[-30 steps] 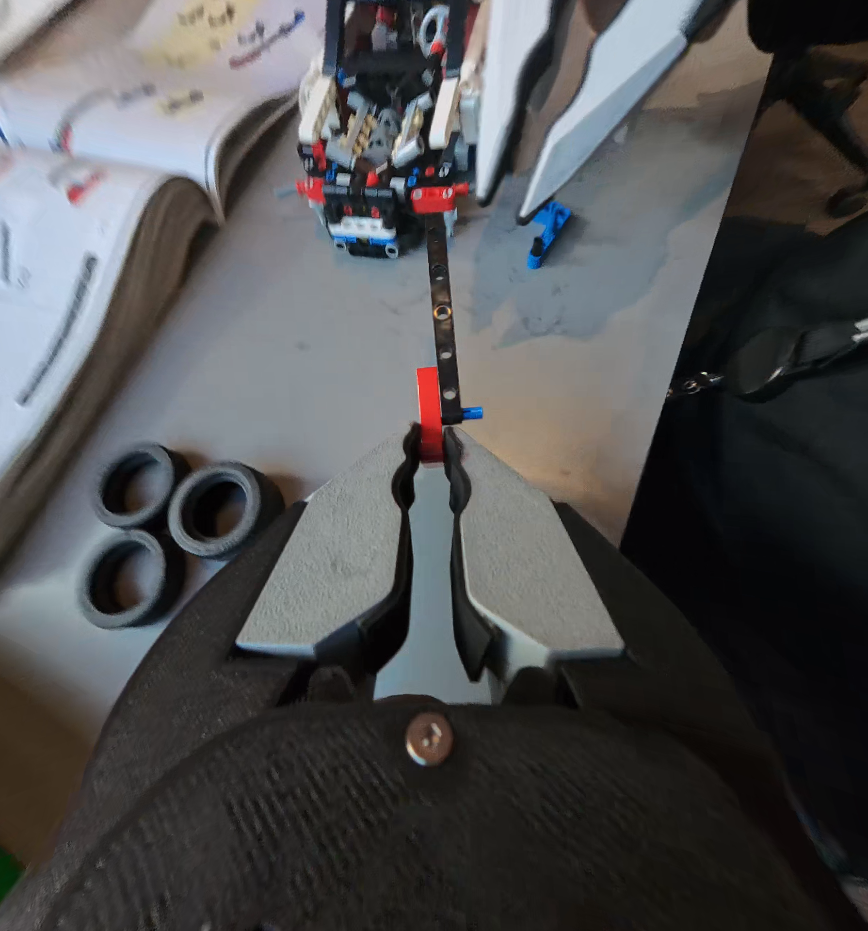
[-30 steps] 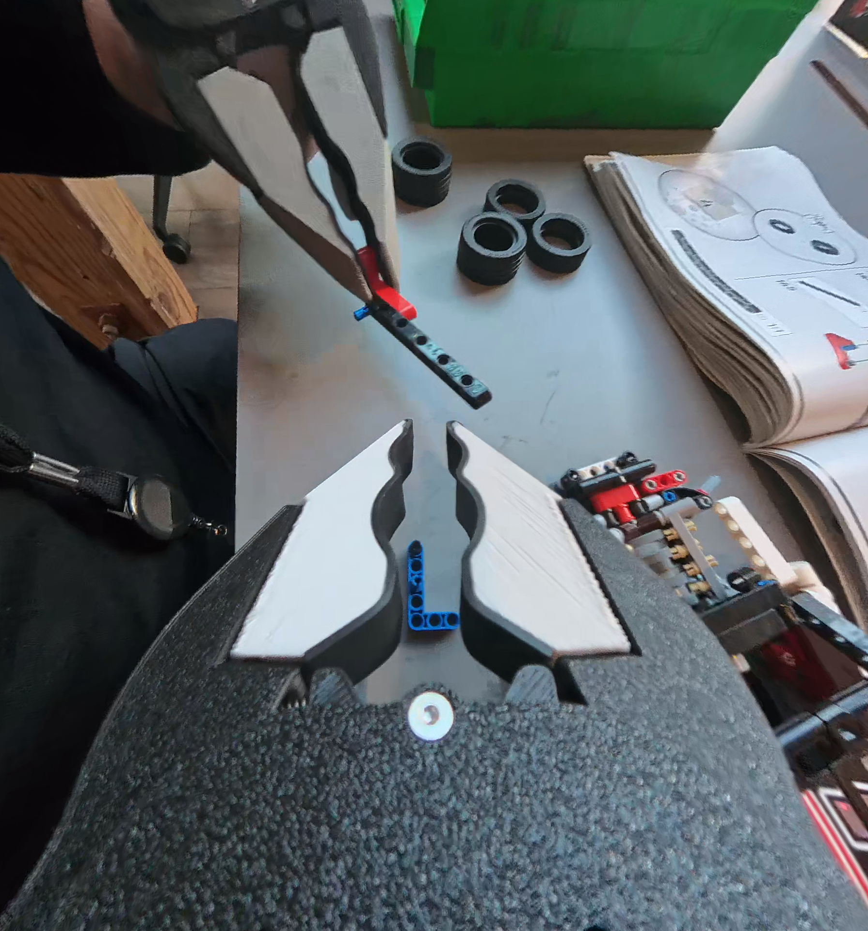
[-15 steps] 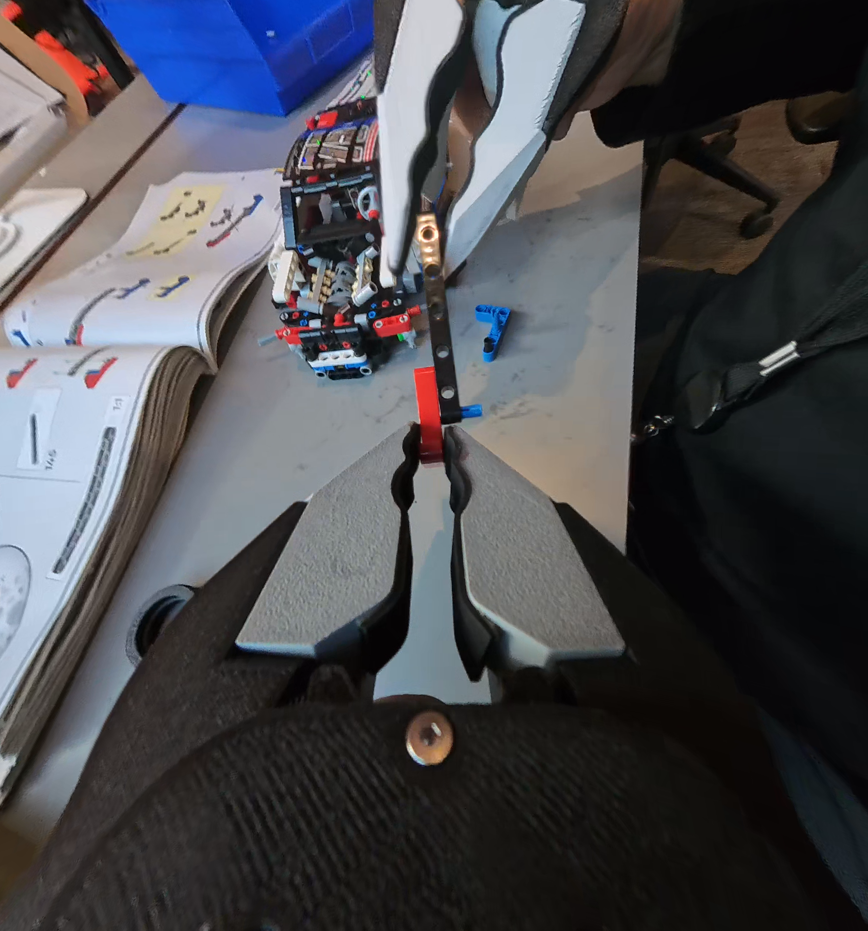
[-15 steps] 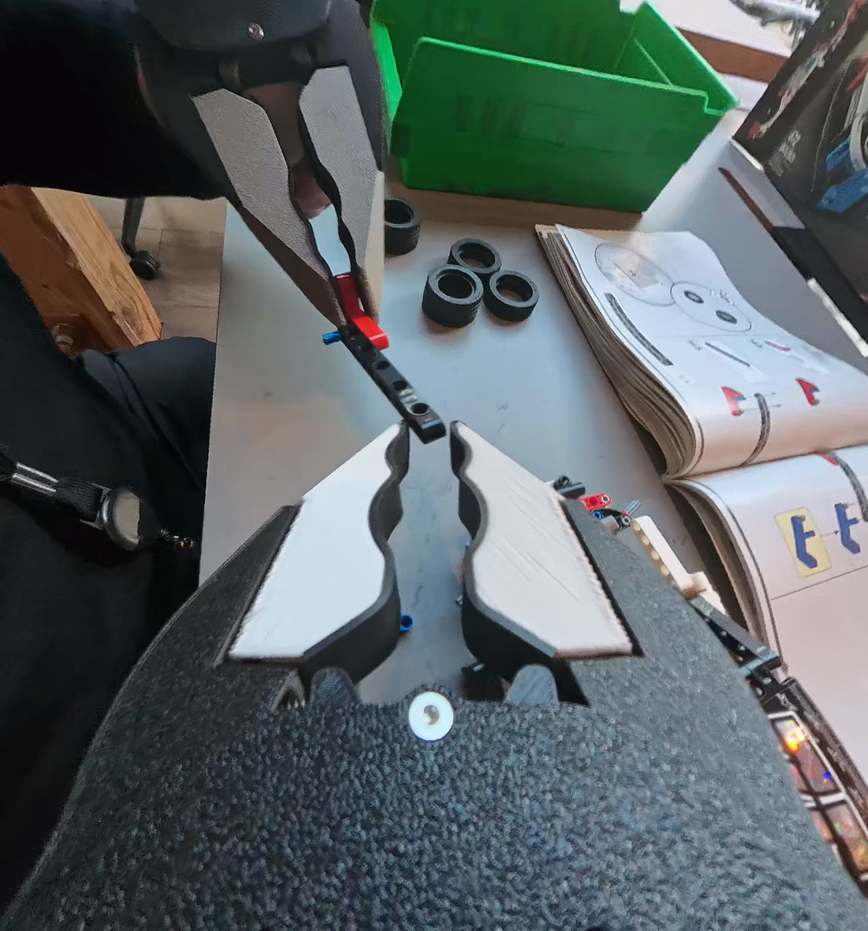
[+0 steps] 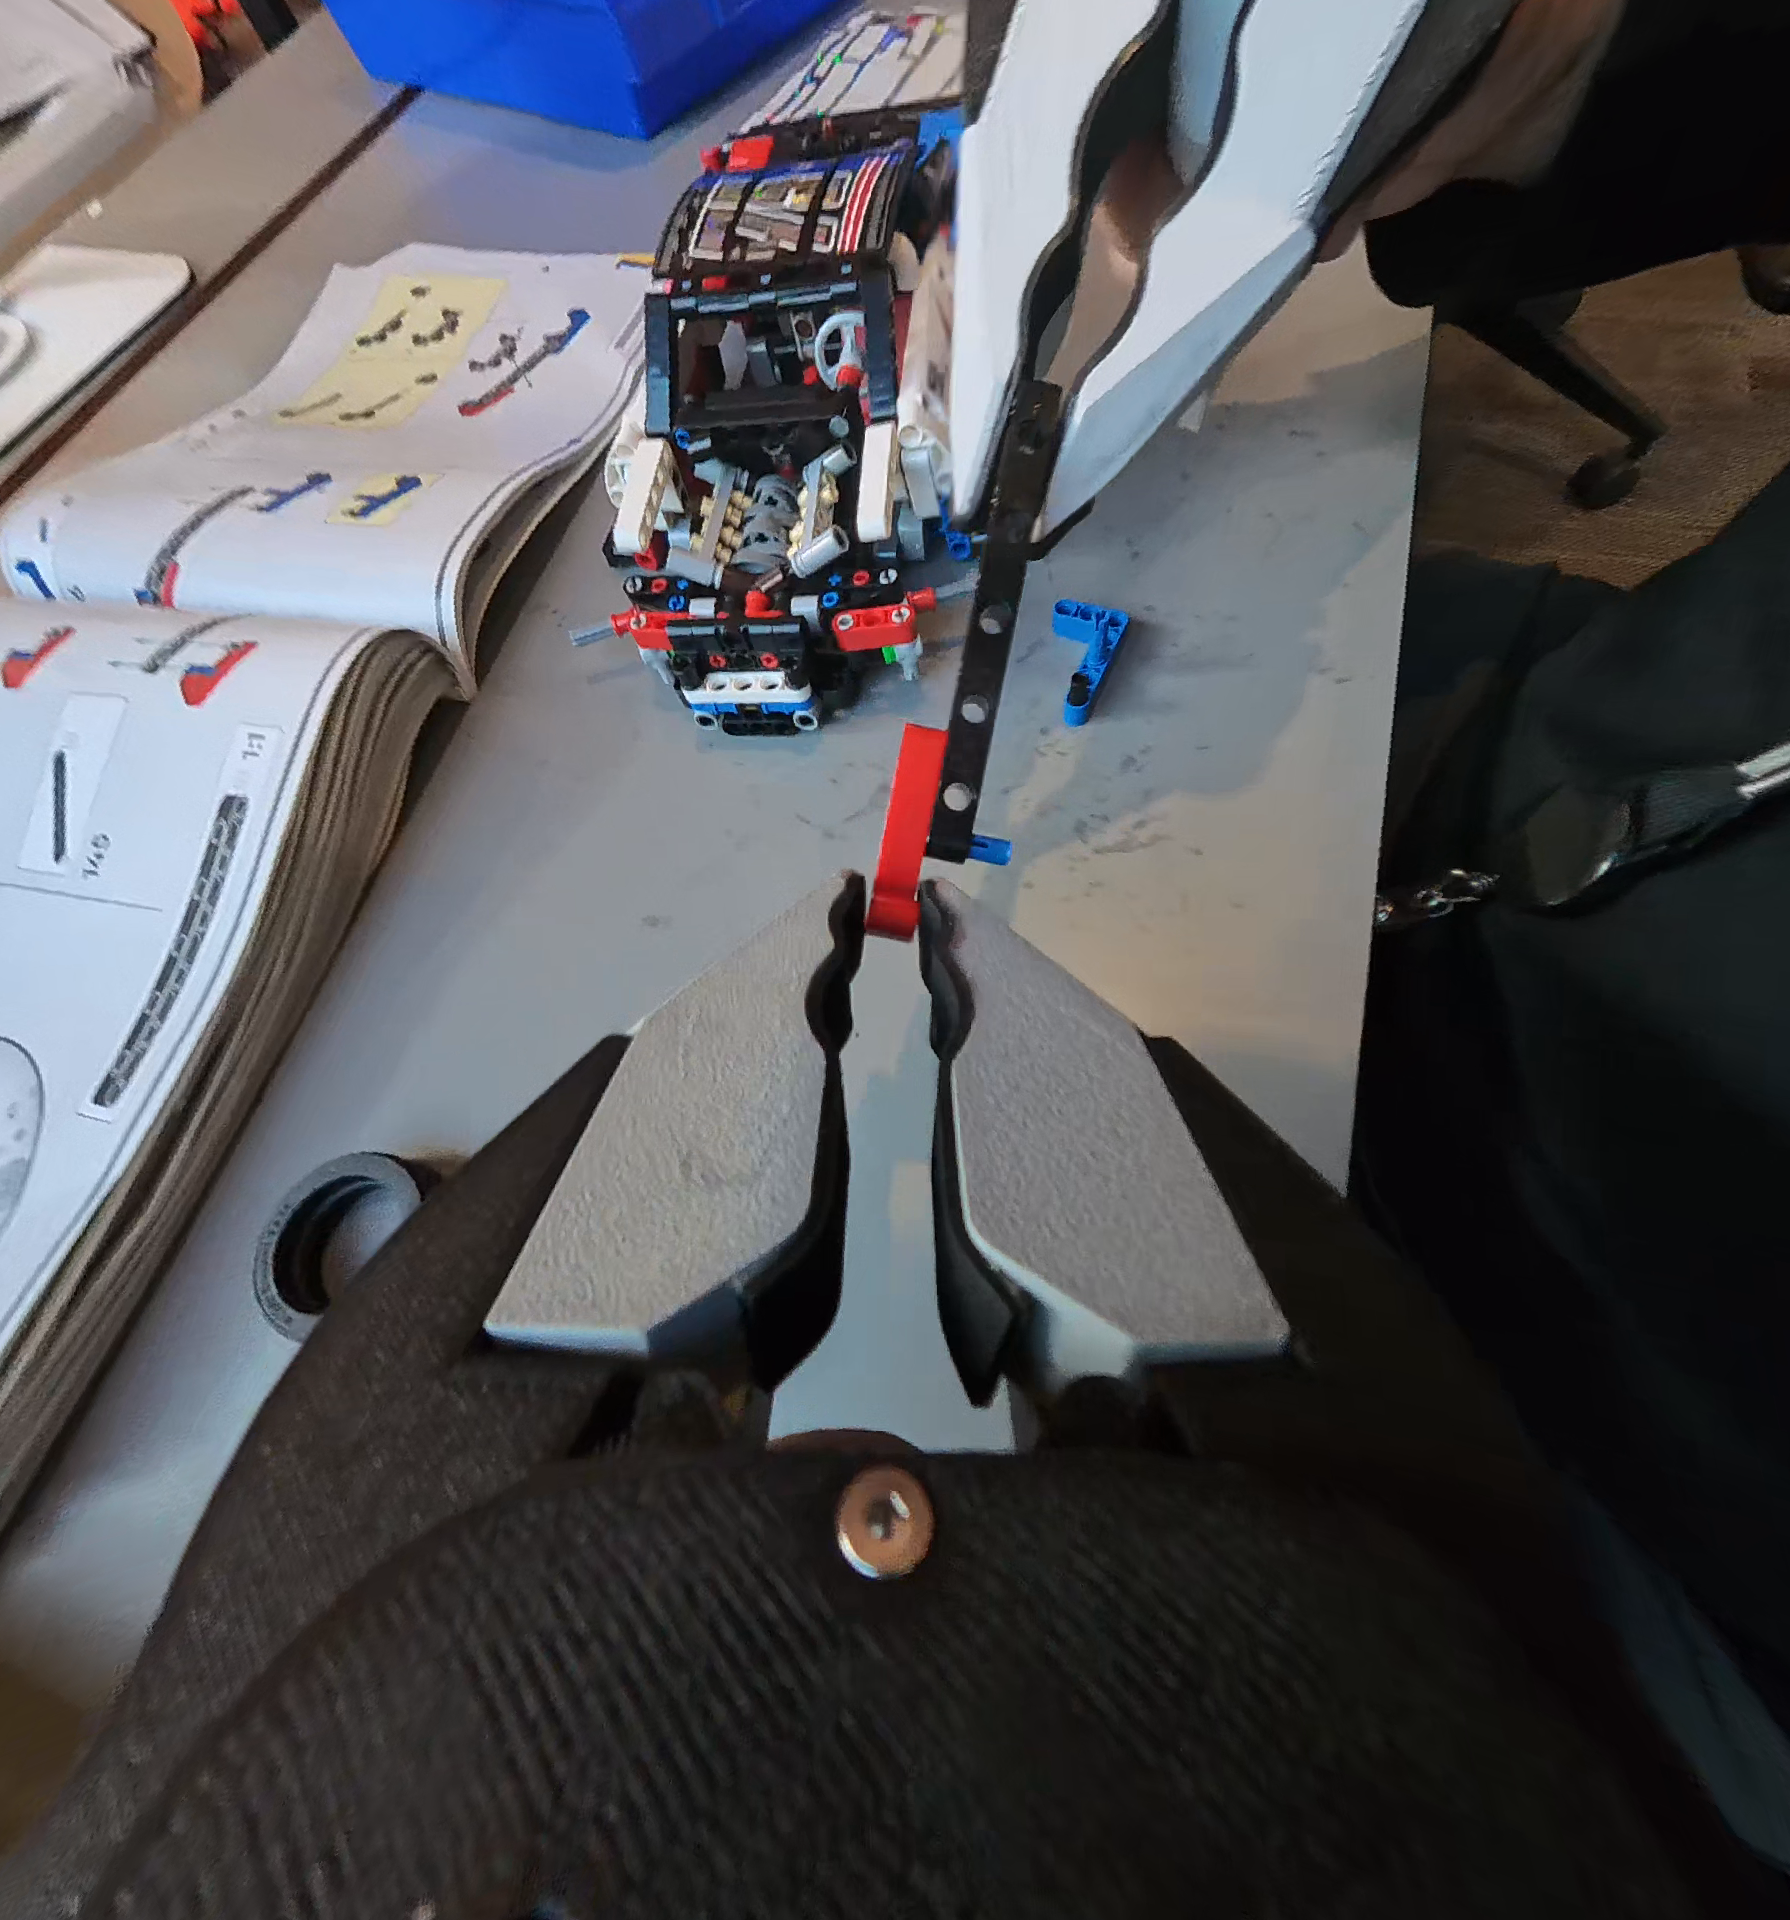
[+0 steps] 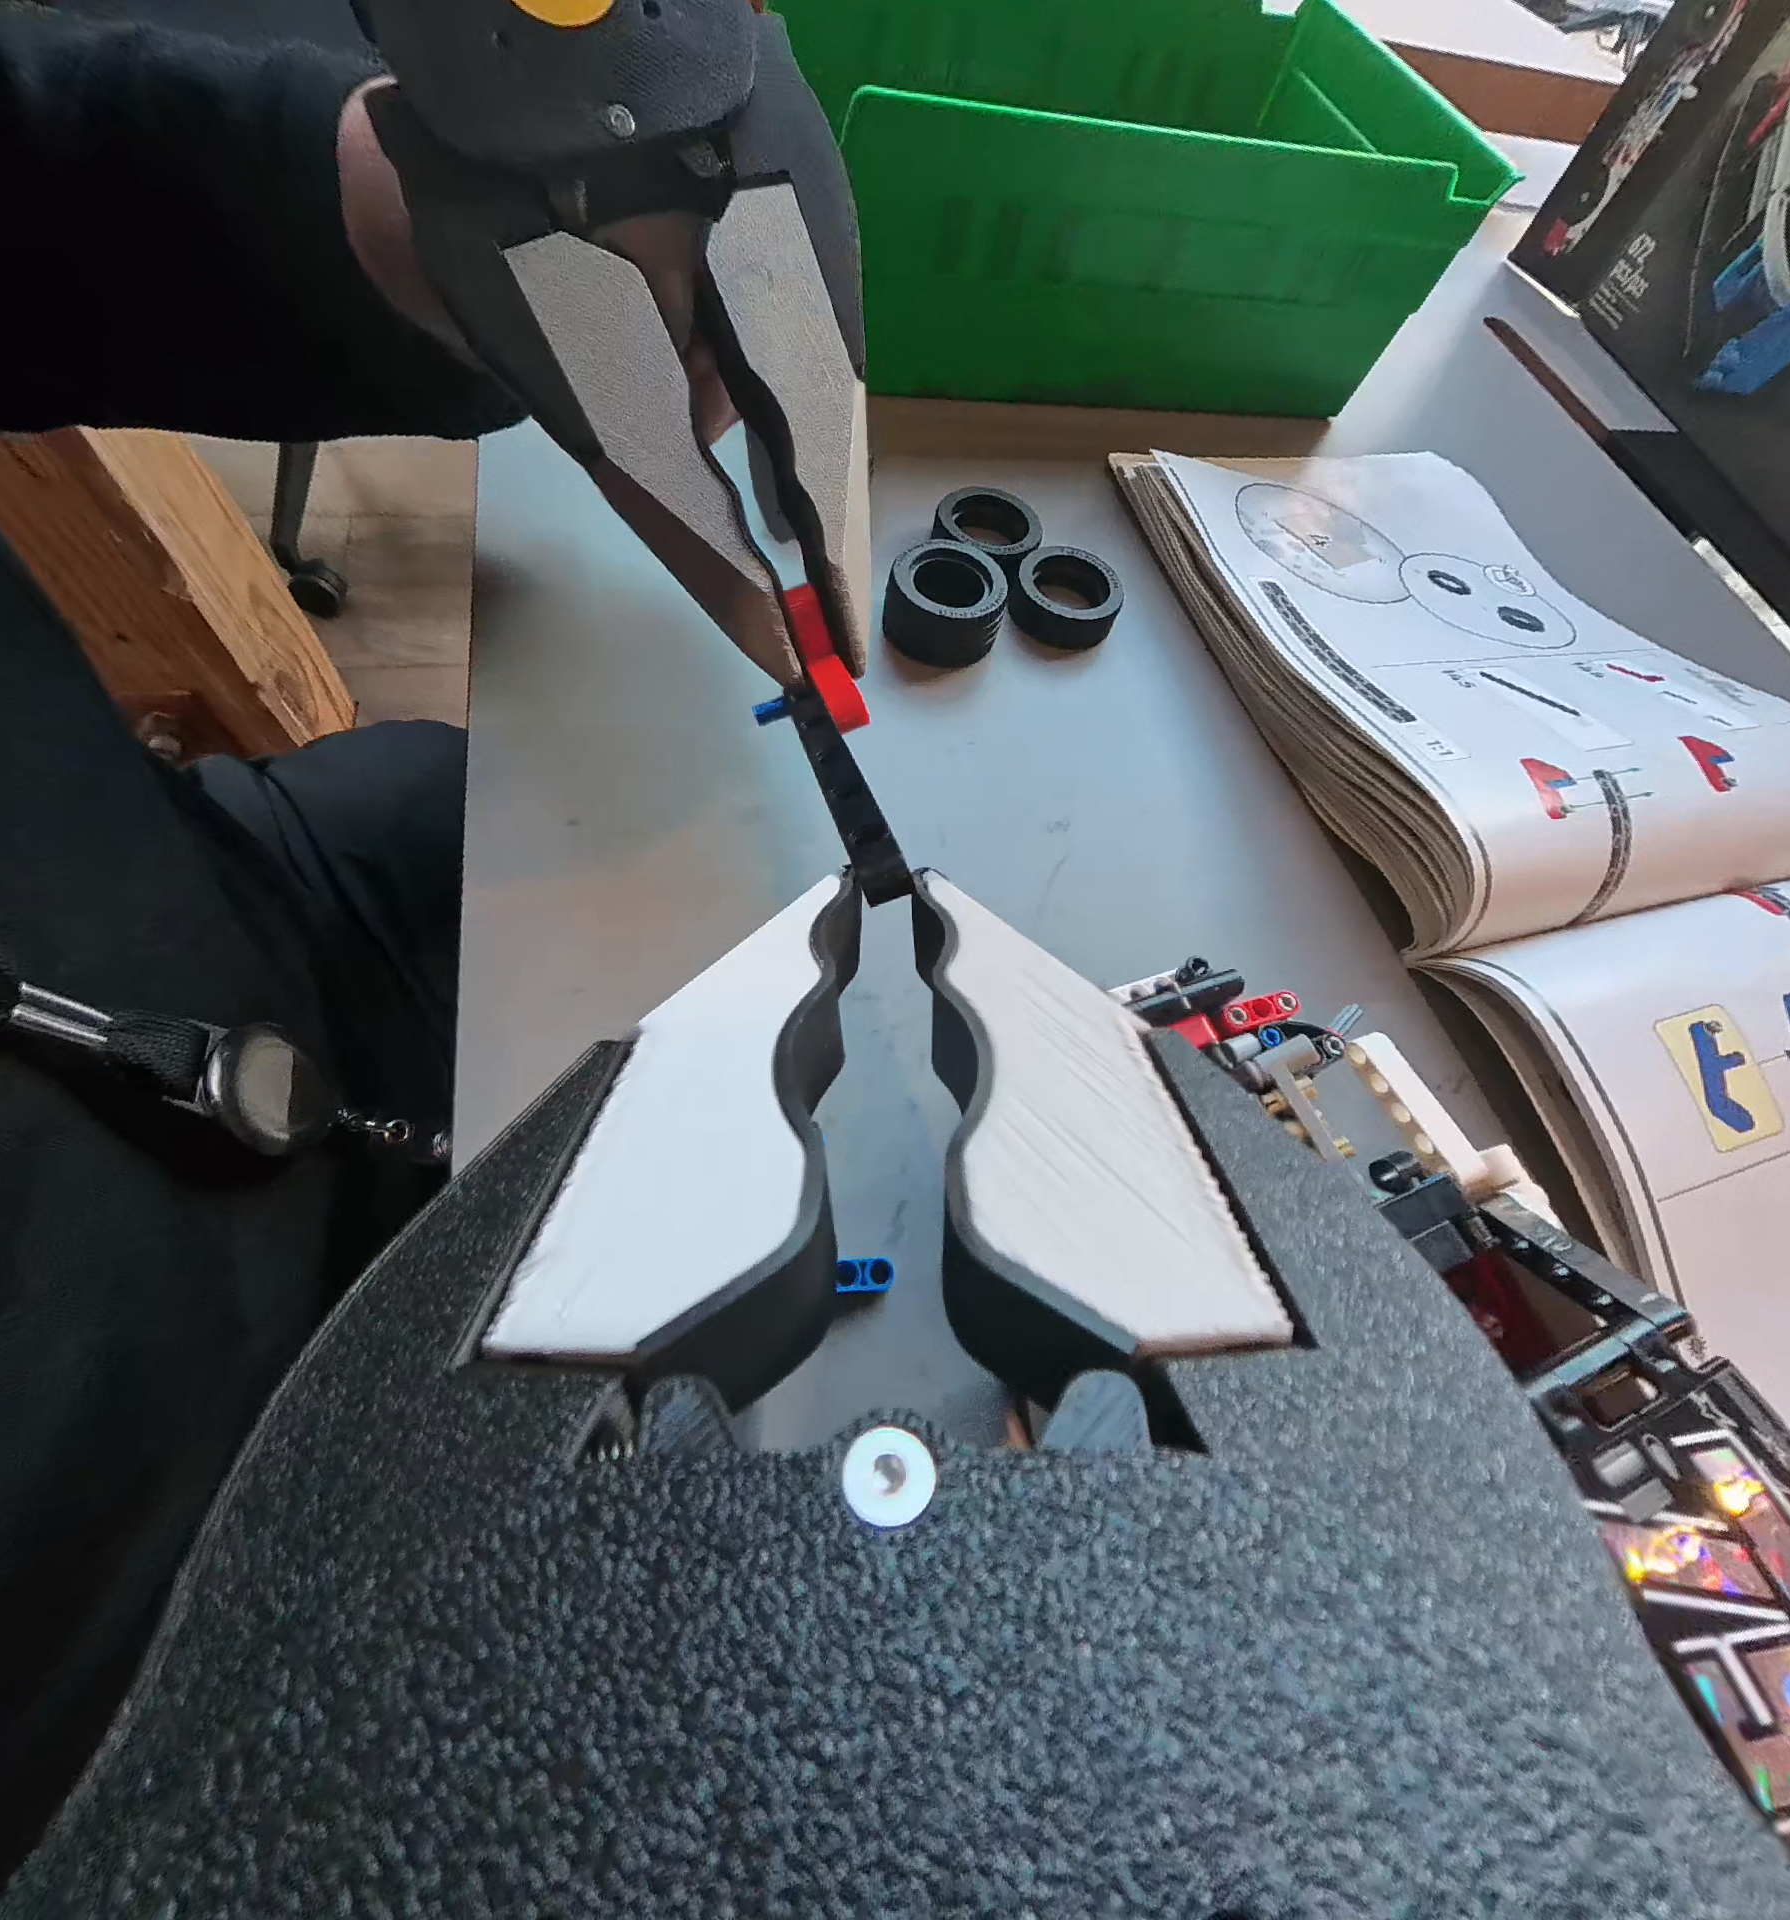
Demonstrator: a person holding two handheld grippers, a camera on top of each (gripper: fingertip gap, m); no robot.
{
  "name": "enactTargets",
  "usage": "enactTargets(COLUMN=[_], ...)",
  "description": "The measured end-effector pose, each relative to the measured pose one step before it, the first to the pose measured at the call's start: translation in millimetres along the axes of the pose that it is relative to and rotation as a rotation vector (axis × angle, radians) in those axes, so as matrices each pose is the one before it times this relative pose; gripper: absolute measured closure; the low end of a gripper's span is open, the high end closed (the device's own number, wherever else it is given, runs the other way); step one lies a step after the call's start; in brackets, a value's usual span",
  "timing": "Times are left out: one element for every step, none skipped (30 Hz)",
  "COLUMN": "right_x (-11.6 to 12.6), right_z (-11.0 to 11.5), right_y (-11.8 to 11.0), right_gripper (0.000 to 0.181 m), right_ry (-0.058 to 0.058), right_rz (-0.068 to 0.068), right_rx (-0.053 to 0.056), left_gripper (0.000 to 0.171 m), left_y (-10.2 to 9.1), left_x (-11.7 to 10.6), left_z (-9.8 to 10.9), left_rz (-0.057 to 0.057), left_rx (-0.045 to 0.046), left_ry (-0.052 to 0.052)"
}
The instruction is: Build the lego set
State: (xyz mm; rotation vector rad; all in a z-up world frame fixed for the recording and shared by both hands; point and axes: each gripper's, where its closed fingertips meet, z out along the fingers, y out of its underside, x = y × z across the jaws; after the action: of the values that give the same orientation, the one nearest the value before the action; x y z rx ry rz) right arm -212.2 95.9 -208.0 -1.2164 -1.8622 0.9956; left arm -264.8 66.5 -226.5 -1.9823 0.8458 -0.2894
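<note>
Left gripper (image 5: 889, 902) is clamped on the red piece (image 5: 903, 826), which is pinned to the near end of the black beam (image 5: 986, 644); a blue pin (image 5: 986, 847) sticks out at 3 o'clock. The beam is held above the table (image 5: 579, 831), running toward 12 o'clock. Its far end is pinched by the right gripper (image 6: 883, 883). At 11 o'clock the partly built car (image 5: 777, 457) is seen, a blue L-piece (image 5: 1086, 652) at 1 o'clock, the open manual (image 5: 247, 582) at 9–10 o'clock.
</note>
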Motion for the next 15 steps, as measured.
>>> enactTargets(right_x=[-0.29, 0.58, -0.34, -1.09, -0.97, -1.09, -1.41, -1.41, -0.96, -0.16, -0.31, -1.17, -1.91, -0.87, -0.13], right_z=[0.39, 0.5, 0.56, 0.58, 0.57, 0.81, 1.13, 1.32, 1.32, 1.04, 0.64, 0.46, 0.34, 0.32, 0.29], right_y=[1.25, 1.19, 1.21, 1.25, 1.15, 1.82, 2.27, 2.33, 1.85, 1.35, 0.61, -0.13, -0.31, 0.08, 0.3], right_gripper=[0.172, 0.172, 0.173, 0.173, 0.173, 0.173, 0.174, 0.174, 0.174, 0.175, 0.175, 0.175, 0.174, 0.174, 0.174], right_ry=[0.0073, 0.0152, 0.0118, 0.0093, 0.0114, 0.011, 0.0082, 0.0057, 0.0079, 0.0117, 0.0116, 0.0054, 0.0001, 0.0072, 0.0112], right_rz=[0.0061, 0.0015, -0.0036, -0.0039, -0.0066, -0.0109, -0.0124, -0.0095, -0.0078, -0.0103, -0.0125, -0.0114, -0.0105, -0.0093, -0.0084], right_rx=[-0.0022, -0.0008, -0.0016, -0.0041, -0.0029, -0.005, -0.0084, -0.0093, -0.0079, -0.0062, -0.0036, -0.0012, -0.0013, -0.0027, -0.003], left_gripper=[0.162, 0.161, 0.161, 0.161, 0.16, 0.16, 0.162, 0.164, 0.164, 0.163, 0.16, 0.157, 0.154, 0.151, 0.151], left_y=[2.15, 1.77, 1.62, 1.7, 2.48, 2.65, 2.41, 2.5, 2.93, 2.96, 3.05, 3.09, 2.95, 2.03, 1.08], left_x=[-0.93, -0.66, -0.95, -1.54, -1.16, -0.16, -0.03, -0.51, 0.36, 0.79, -0.08, -1.02, 0.0, 1.86, 1.84], left_z=[0.6, 0.43, 0.07, -0.18, -0.37, -0.61, -0.67, -0.66, -0.42, -0.1, 0.05, 0.11, 0.06, 0.1, 0.35], left_rz=[-0.0204, -0.0195, -0.0177, -0.018, -0.0165, -0.0137, -0.0113, -0.012, -0.0111, -0.0112, -0.0126, -0.0153, -0.017, -0.0163, -0.0142], left_rx=[-0.01103, -0.00651, -0.00149, -0.00199, -0.00696, -0.00769, -0.00509, -0.00482, -0.00733, -0.00887, -0.01103, -0.01348, -0.01458, -0.01058, -0.00462], left_ry=[-0.0022, -0.0014, -0.0035, -0.007, -0.0051, -0.0012, -0.0032, -0.0073, -0.0009, 0.0028, -0.0014, -0.0066, 0.0006, 0.0119, 0.0099])
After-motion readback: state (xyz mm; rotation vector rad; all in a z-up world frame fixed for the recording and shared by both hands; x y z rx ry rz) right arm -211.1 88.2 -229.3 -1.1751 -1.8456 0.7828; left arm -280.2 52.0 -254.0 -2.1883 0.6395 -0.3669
